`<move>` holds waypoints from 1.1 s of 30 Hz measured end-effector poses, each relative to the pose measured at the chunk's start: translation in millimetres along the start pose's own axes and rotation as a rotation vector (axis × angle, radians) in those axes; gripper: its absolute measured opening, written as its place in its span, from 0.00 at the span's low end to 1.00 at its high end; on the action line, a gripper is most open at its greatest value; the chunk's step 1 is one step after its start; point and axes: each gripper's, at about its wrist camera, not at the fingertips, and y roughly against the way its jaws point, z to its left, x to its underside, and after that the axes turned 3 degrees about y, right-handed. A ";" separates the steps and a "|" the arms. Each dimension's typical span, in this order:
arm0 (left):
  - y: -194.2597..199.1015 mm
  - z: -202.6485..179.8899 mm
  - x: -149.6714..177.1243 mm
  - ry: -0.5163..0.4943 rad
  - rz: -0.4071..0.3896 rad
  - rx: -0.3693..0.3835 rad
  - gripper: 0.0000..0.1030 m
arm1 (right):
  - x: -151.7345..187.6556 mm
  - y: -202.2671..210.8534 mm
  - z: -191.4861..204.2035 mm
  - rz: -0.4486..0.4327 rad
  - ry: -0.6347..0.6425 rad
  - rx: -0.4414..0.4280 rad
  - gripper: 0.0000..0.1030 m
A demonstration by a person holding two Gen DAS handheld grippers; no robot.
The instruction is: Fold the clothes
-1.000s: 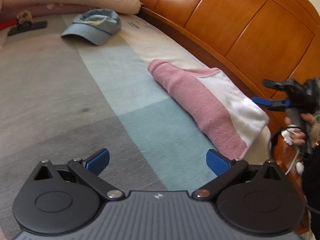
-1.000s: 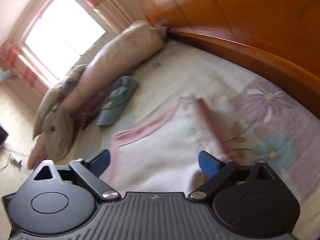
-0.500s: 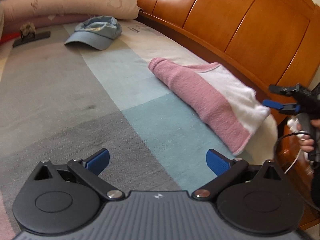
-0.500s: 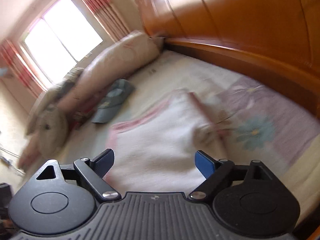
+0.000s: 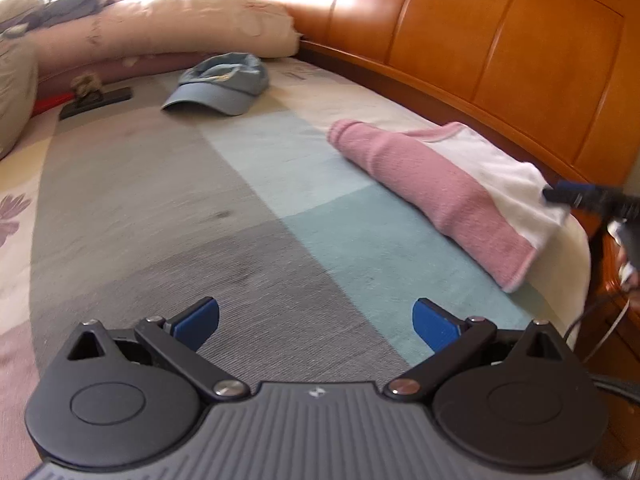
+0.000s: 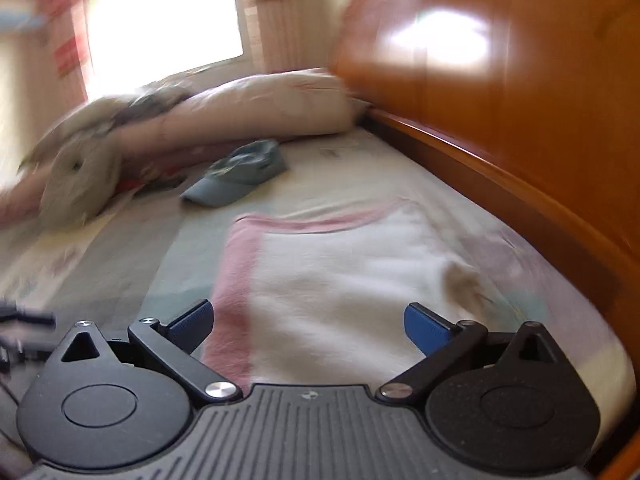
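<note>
- While the pink-and-white garment (image 5: 448,184) lies folded on the bed (image 5: 200,216), the left gripper (image 5: 316,322) hangs released above the sheet
- Right gripper (image 6: 308,322) spread wide, empty, over the garment

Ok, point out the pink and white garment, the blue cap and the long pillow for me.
pink and white garment (image 5: 432,184): left wrist view, on its pink folded edge.
blue cap (image 5: 224,80): left wrist view, on the crown.
long pillow (image 6: 272,100): right wrist view, on its side by the headboard.

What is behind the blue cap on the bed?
Behind the blue cap lies a long pale pillow with a pink one under it, against the wooden headboard. What the cap covers on the bedspread cannot be seen.
</note>
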 end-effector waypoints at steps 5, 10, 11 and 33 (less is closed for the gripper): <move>4.1 0.7 2.7 -0.040 0.010 -0.018 0.99 | 22.4 -21.1 21.9 0.127 0.130 0.104 1.00; 7.4 -0.7 3.2 -0.064 0.017 -0.023 0.99 | 8.8 -11.4 20.4 0.080 0.070 0.039 1.00; 8.3 -1.2 2.6 -0.063 0.016 -0.018 0.99 | 4.9 -13.9 21.0 0.077 0.065 0.026 1.00; 16.8 3.8 -0.4 -0.104 0.009 -0.025 0.99 | -44.0 -108.5 -23.6 0.074 0.002 -0.017 1.00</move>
